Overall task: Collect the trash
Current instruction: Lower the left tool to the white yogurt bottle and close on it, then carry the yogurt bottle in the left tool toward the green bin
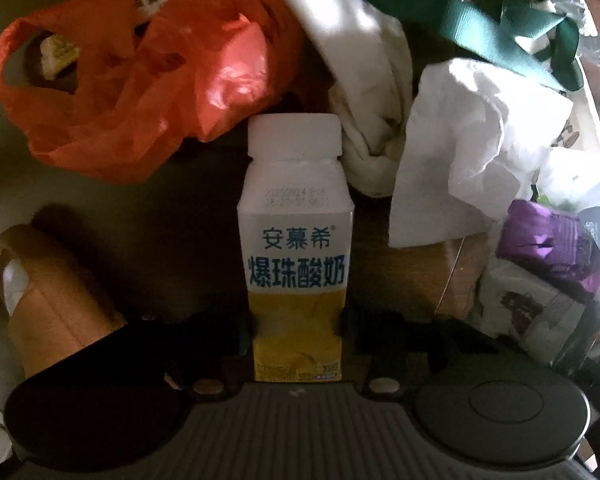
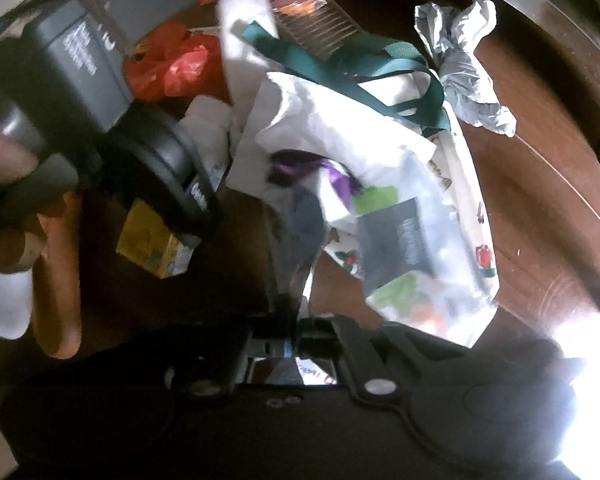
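Wooden table (image 2: 540, 184) still buried in trash, left claw (image 1: 298, 328) clamped on yogurt bottle (image 1: 296, 240), right claw (image 2: 296, 320) grip unclear, orange bag (image 1: 140, 80) ahead-left of left claw uncollected.

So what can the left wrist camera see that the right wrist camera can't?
Only the left wrist view shows the yogurt bottle's white cap and blue label, clamped between the left gripper fingers, plus a brown cardboard tube.

Only the right wrist view shows a crumpled silver wrapper on the wooden table, the hand holding the left gripper, and the right gripper pinching a clear plastic bag.

Both show the orange plastic bag, the green strap, purple packaging and white crumpled paper.
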Demonstrator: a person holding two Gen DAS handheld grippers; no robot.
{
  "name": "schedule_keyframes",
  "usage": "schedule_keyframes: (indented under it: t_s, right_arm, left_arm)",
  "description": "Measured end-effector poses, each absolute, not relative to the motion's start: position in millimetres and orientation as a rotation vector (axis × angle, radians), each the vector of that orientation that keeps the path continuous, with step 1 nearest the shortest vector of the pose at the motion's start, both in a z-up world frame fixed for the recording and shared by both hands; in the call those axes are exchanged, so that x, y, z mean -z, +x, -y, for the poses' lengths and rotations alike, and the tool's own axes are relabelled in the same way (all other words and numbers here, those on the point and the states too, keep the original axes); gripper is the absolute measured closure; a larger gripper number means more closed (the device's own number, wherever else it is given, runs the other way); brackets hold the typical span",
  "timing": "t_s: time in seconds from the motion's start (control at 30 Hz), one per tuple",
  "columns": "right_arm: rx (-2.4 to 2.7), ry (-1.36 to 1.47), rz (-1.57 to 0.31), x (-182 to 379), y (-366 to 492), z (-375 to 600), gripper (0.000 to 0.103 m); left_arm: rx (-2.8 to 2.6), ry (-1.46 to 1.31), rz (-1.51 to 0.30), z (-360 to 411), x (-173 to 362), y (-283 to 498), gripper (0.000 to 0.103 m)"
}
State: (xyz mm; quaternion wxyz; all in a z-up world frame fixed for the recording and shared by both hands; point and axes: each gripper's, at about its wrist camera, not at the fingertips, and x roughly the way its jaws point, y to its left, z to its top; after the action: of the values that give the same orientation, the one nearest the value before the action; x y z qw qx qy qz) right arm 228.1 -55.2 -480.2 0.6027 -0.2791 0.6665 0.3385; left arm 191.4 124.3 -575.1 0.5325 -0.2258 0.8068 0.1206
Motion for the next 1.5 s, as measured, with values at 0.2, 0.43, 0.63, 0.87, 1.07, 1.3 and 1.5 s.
schedule_keyframes:
  t_s: [0.2,0.43,0.63,0.87,1.07,1.3,1.5]
  right_arm:
    - [-0.756,-0.628,-1.545,441.3,226.3,47.9,0.103]
    - [-0.697,-0.620,-1.467,379.2,234.8,48.6,0.103]
    - [-0.653,-0.563,-1.363,312.6,231.8,65.1,0.103]
    - [-0.594,-0.464,-1.226,238.2,223.4,95.3,0.103]
    - [-0.585,-0.396,-1.051,165.7,206.5,114.6,0.103]
    - [-0.570,-0.337,-0.876,86.0,190.2,141.3,0.103]
    - [-0.517,-0.271,-0.704,5.9,186.0,186.6,0.103]
  left_arm:
    - [-0.291,-0.492,-1.962,-123.7,543.7,192.8,0.061]
    - [-0.271,-0.463,-1.869,-119.0,474.7,197.6,0.061]
    - [-0.246,-0.455,-1.728,-110.9,389.8,211.6,0.061]
    - [-0.214,-0.379,-1.534,-83.2,320.2,216.0,0.061]
    - [-0.212,-0.309,-1.356,-65.9,249.2,198.5,0.061]
    - [-0.190,-0.242,-1.130,-39.1,158.5,188.3,0.061]
    - [-0.144,-0.185,-0.932,-8.5,77.7,188.6,0.061]
